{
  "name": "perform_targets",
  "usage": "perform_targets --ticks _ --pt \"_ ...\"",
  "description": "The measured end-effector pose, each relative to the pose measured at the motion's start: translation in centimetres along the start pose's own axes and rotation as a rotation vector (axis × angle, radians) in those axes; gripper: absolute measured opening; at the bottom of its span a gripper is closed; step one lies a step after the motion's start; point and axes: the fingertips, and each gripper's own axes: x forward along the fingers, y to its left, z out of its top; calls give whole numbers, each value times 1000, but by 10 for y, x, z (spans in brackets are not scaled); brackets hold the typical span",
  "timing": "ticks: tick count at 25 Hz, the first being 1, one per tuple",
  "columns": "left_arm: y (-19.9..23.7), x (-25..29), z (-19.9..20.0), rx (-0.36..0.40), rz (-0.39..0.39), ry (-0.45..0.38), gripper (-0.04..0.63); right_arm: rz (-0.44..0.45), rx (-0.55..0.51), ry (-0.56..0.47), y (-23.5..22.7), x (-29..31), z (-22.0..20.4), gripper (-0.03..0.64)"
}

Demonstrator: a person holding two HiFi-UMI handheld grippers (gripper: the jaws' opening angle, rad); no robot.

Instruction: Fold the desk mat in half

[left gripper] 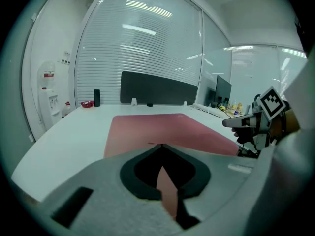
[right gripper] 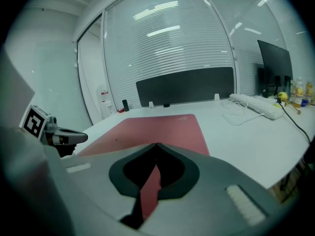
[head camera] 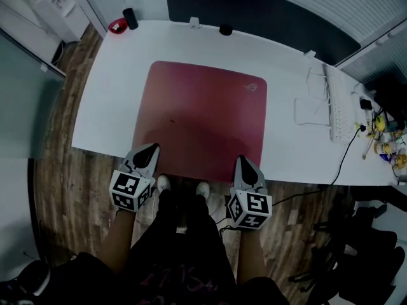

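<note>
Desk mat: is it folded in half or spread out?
Spread out. The desk mat lies flat on the white desk in one layer; its far corners show, no part turned over.

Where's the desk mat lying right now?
Head view: the desk mat lies flat, centred on the white desk, its near corners by the left gripper and right gripper.

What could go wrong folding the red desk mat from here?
Left gripper and right gripper are both shut over the near edge of the red rectangular desk mat; pushing in could slide it rather than pinch it.
Uneven lifting would likely skew the fold toward the long white device.
</note>
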Motion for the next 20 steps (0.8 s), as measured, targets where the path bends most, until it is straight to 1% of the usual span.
perform_targets --ticks 3,7,9,10,11,13,14,15,18,19,20 --pt "0 2 -19 -16 -5 28 -2 0 21 23 3 2 -18 12" --pt "-1 5 -31 -21 -16 44 -2 4 20 41 6 3 -31 12" --pt "-2 4 -32 2 -20 55 -2 6 11 48 6 2 -34 12" --pt "-3 3 -32 30 -25 64 -2 13 2 53 8 1 -35 12" --pt "-5 1 -31 73 -34 76 -2 25 -16 62 10 0 -36 16" --pt "-10 0 -35 196 -73 123 -2 69 -98 91 17 -1 -40 72" --pt "-14 0 -40 265 -99 155 0 97 -167 108 22 -2 -42 109" --pt "-18 -1 -47 334 -128 188 16 123 -254 128 27 -3 -45 139" --pt "-30 -4 -68 527 -213 276 103 187 -554 200 40 -4 -60 192" --pt "-34 -5 -73 577 -236 299 123 207 -629 223 43 -4 -66 200" --pt "-37 -6 -78 616 -256 317 151 226 -679 242 47 -4 -71 211"
